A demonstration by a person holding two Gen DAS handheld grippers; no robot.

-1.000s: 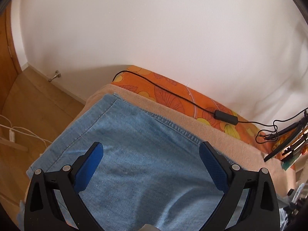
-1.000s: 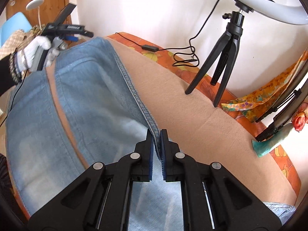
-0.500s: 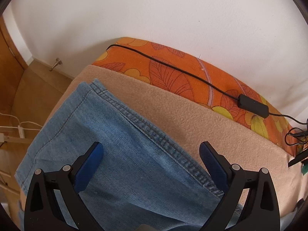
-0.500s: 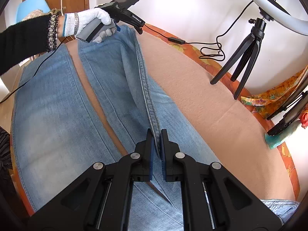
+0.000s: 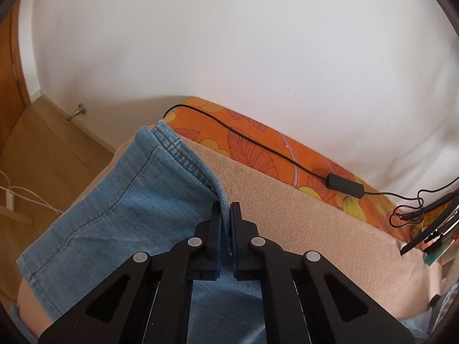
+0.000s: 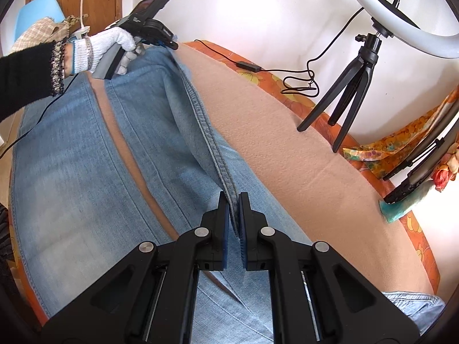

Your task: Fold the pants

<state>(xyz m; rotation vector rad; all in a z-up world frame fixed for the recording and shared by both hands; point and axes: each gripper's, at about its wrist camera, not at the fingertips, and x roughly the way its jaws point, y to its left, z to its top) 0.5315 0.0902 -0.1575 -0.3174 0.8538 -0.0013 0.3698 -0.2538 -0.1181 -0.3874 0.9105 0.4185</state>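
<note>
Two grippers, both clamped on the jeans (image 6: 160, 154). Left gripper (image 5: 225, 215): fingers together on outer seam near hem, denim edge lifted off blanket (image 5: 309, 223). Right gripper (image 6: 234, 206): fingers together on same seam further up the leg, seam ridge raised between the two grips. Jeans lie flat otherwise, legs apart w/ strip of blanket showing between them.

Surroundings: black cable (image 5: 258, 143) w/ inline switch runs along orange cloth (image 5: 249, 134) at far edge, near wall, apart from jeans. Tripod (image 6: 350, 91) w/ ring light (image 6: 381, 11) stands on far right side of blanket, well apart from seam. Gloved hand (image 6: 106, 46) holds left tool at hem end.

Room: bare blanket btw seam and tripod. Hem end sits at table edge, floor (image 5: 43, 149) beyond.
</note>
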